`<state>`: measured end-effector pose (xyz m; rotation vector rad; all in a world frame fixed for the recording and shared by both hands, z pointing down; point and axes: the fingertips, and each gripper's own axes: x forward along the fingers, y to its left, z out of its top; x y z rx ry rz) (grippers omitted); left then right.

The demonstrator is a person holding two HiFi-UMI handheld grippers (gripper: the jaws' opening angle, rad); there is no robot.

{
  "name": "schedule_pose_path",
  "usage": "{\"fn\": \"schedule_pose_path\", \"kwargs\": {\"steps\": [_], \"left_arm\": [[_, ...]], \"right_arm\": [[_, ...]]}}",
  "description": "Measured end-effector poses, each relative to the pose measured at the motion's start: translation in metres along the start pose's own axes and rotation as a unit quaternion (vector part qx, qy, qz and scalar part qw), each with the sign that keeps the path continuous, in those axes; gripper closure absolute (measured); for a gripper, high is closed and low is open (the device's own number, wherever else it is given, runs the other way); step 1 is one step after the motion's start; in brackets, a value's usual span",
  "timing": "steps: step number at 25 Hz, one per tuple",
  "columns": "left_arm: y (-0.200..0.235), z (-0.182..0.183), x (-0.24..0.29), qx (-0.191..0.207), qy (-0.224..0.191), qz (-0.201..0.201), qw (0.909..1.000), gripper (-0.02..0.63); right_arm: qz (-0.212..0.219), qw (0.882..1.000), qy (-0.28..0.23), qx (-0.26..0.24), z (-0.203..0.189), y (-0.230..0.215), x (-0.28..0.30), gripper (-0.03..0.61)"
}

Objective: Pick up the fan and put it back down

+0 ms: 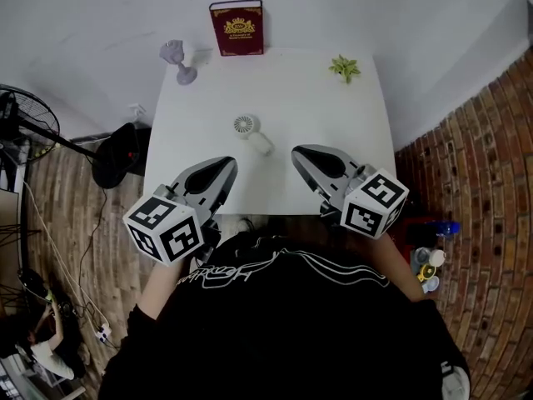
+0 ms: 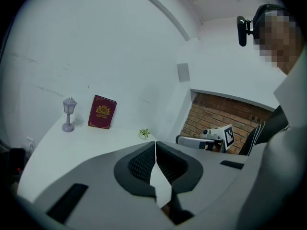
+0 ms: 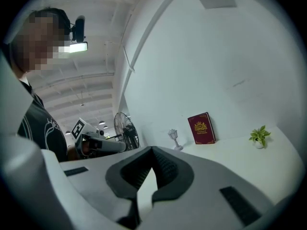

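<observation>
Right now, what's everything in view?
table: 1, white, centre
small fan: 1, white, lying mid-table
book: 1, dark red, upright at far edge
lamp figurine: 1, pale purple, far left corner
potted plant: 1, green, far right corner
pedestal fan: 1, black, floor at left
containers: several, mixed colours, floor at right
left gripper: 1, grey, near edge, shut, empty
right gripper: 1, grey, near edge, shut, empty

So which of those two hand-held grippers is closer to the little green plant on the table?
Right. The right hand-held gripper is over the table's near edge, the plant ahead of it at the far right corner; the left hand-held gripper is beside it, farther left.
</observation>
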<state>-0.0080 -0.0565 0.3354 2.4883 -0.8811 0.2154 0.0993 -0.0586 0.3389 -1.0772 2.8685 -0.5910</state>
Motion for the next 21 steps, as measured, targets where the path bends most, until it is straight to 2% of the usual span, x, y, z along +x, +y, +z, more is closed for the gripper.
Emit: {"fn": "schedule_pose_path", "kwargs": {"steps": [12, 21], "left_arm": [[-0.019, -0.009, 0.003, 0.006, -0.007, 0.002, 1.0000, 0.580], [-0.021, -0.007, 0.010, 0.014, -0.004, 0.004, 0.9999, 0.580]], "right_arm": [[0.024, 0.999, -0.001, -0.044, 0.005, 0.019, -0.013, 0.577], [0.031, 0.998, 0.011, -0.056, 0.004, 0.015, -0.011, 0.577]]}}
